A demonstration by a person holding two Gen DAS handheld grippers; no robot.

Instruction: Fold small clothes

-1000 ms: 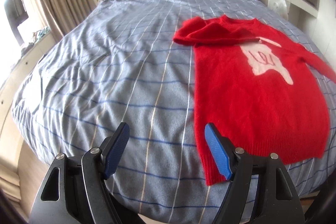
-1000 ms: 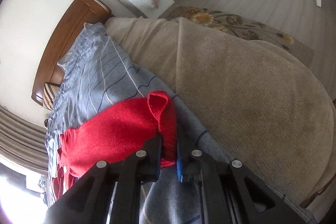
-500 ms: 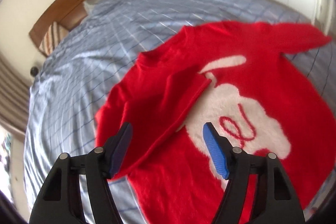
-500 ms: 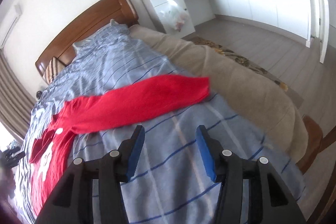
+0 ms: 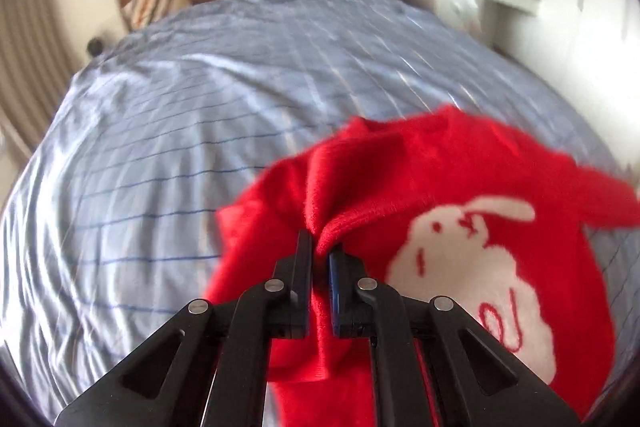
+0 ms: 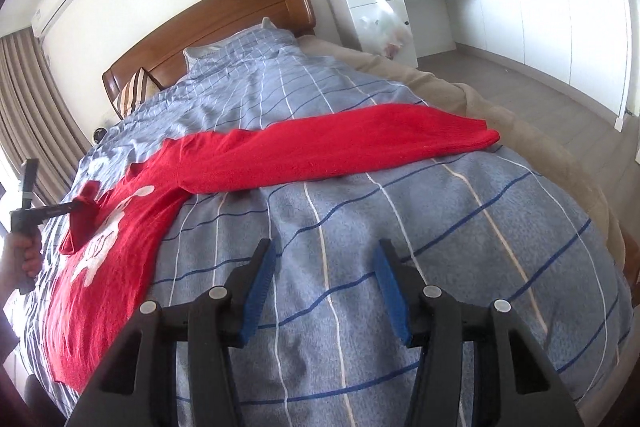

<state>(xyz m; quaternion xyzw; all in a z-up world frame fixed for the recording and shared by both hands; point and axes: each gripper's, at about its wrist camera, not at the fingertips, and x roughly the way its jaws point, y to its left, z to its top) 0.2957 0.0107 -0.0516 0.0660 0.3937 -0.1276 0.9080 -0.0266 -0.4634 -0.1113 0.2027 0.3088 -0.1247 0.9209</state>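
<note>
A red sweater [image 6: 120, 267] with a white rabbit design lies face up on the blue striped bedspread [image 6: 440, 227]. Its right sleeve [image 6: 340, 143] lies stretched out flat toward the bed's right side. My left gripper [image 5: 320, 247] is shut on the cuff of the other sleeve [image 5: 332, 227], which is pulled up in a bunch over the sweater's chest [image 5: 440, 179]. In the right wrist view that left gripper [image 6: 78, 205] shows at the far left, held by a hand [image 6: 20, 251]. My right gripper [image 6: 324, 255] stands open over bare bedspread, short of the stretched sleeve, with nothing between its fingers.
A wooden headboard [image 6: 224, 15] and pillows stand at the far end of the bed. A beige blanket [image 6: 540, 147] runs along the bed's right edge. Beyond it stand a white desk with a plastic bag [image 6: 384, 23] and wardrobes. Curtains [image 6: 28, 99] hang at the left.
My left gripper moved over the sweater and shut on the folded sleeve's cuff. My right gripper let go of the right sleeve, which now lies flat, and drew back open.
</note>
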